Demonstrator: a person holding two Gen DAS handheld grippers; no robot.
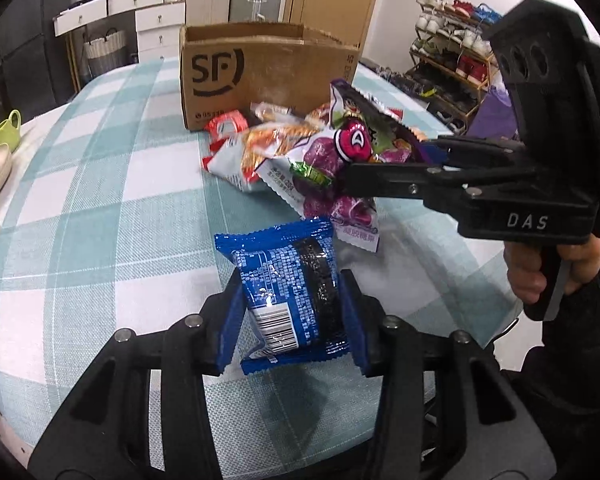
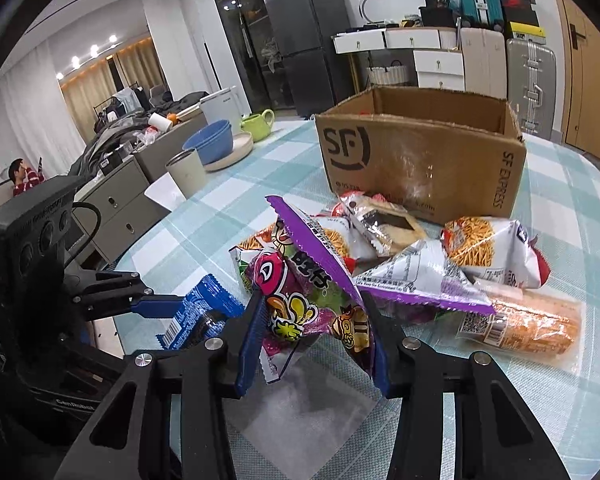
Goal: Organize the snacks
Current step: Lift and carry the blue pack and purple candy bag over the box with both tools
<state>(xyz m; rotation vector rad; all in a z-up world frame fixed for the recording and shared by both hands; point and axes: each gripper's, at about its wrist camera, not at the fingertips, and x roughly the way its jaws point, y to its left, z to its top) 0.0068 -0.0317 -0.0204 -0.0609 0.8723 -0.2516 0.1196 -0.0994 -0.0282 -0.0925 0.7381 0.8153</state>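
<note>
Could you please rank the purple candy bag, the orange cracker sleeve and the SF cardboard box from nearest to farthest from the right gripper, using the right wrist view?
1. purple candy bag, between the right gripper fingers.
2. orange cracker sleeve, right, on the tablecloth.
3. SF cardboard box, behind the pile.

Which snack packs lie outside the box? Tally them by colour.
blue pack: 1
purple packs: 2
orange-and-white bags: 2
orange tube pack: 1
red-and-clear pack: 1
Total: 7 visible
</note>
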